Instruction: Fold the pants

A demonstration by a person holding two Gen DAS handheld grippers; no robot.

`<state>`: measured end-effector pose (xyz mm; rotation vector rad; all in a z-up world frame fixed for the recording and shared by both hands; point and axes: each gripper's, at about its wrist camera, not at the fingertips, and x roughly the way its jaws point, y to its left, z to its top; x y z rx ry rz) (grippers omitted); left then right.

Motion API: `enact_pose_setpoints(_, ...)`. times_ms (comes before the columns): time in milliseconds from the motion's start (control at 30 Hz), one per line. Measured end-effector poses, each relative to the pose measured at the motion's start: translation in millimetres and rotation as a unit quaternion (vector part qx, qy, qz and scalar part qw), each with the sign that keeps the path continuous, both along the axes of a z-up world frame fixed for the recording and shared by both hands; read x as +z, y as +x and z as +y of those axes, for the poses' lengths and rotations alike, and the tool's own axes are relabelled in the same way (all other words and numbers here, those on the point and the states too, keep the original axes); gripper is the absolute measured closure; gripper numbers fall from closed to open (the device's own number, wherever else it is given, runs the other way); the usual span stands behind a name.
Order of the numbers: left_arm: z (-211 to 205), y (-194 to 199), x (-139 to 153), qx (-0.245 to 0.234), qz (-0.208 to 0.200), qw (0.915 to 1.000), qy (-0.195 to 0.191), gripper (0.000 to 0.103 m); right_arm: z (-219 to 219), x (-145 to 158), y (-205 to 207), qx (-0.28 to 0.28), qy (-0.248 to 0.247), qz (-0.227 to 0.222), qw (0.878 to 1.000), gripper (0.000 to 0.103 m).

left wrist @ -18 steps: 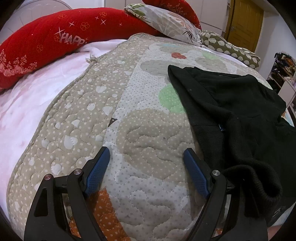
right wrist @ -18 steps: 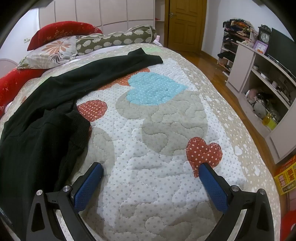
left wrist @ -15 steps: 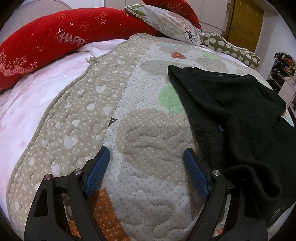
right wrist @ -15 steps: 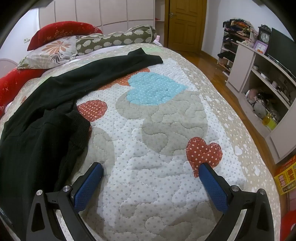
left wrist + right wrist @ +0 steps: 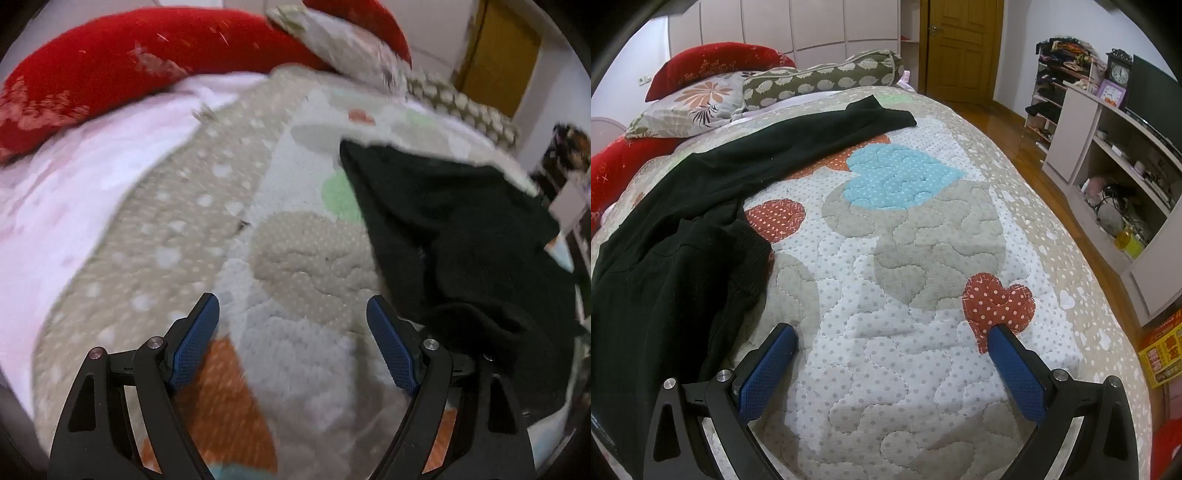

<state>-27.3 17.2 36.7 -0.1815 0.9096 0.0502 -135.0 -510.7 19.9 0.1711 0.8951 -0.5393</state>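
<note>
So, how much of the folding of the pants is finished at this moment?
Nothing looks done yet. The black knit pants lie unfolded and rumpled on the heart-patterned quilted bedspread, one leg stretched toward the pillows. Nothing is in hand: the left gripper and the right gripper both have open jaws over bare quilt beside the pants. The left view is blurred. All is left: grasp, smooth, fold.
</note>
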Motion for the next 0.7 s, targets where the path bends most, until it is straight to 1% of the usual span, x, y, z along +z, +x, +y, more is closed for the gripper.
enact_pose_setpoints(100,-6.7,-21.0,24.4,0.003,-0.024,0.9997,0.005,0.021,-0.8,0.3,-0.7,0.000,-0.001,0.001,1.000,0.000)
enact_pose_setpoints(200,-16.4,-36.7,45.3,-0.004,-0.048,0.9987,-0.017,0.021,0.1,4.4,-0.7,0.007,0.009,0.008,1.000,0.000)
enact_pose_setpoints(267,-27.7,-41.6,53.0,-0.020,-0.050,0.9983,-0.023,0.021,2.3,8.6,-1.9,0.015,0.024,0.009,1.000,0.000)
enact_pose_setpoints(300,-33.2,-42.5,53.6,-0.029,-0.047,0.9982,-0.022,0.021,3.9,12.9,-7.2,0.014,0.040,0.002,0.999,0.000)
enact_pose_setpoints(333,-38.2,-42.7,53.1,-0.035,-0.044,0.9982,-0.020,0.021,5.4,16.5,-13.2,0.016,0.053,-0.011,0.998,0.000)
enact_pose_setpoints(367,-45.0,-42.4,50.9,-0.036,-0.041,0.9984,-0.015,0.021,10.8,22.5,-20.4,0.022,0.073,-0.034,0.996,0.000)
enact_pose_setpoints(467,-59.2,-43.3,38.0,-0.042,-0.022,0.9987,-0.021,0.021,24.8,33.0,-29.4,0.043,0.098,-0.069,0.992,0.000)
enact_pose_setpoints(533,-65.9,-42.4,27.2,-0.042,-0.006,0.9987,-0.028,0.021,31.5,36.7,-27.3,0.069,0.111,-0.075,0.989,0.000)
enact_pose_setpoints(633,-74.4,-38.5,16.6,-0.041,0.001,0.9985,-0.038,0.021,34.2,36.5,-19.9,0.083,0.110,-0.077,0.987,0.000)
enact_pose_setpoints(700,-80.8,-32.8,10.6,-0.040,0.007,0.9984,-0.039,0.021,33.6,34.2,-13.2,0.091,0.116,-0.079,0.986,0.002)
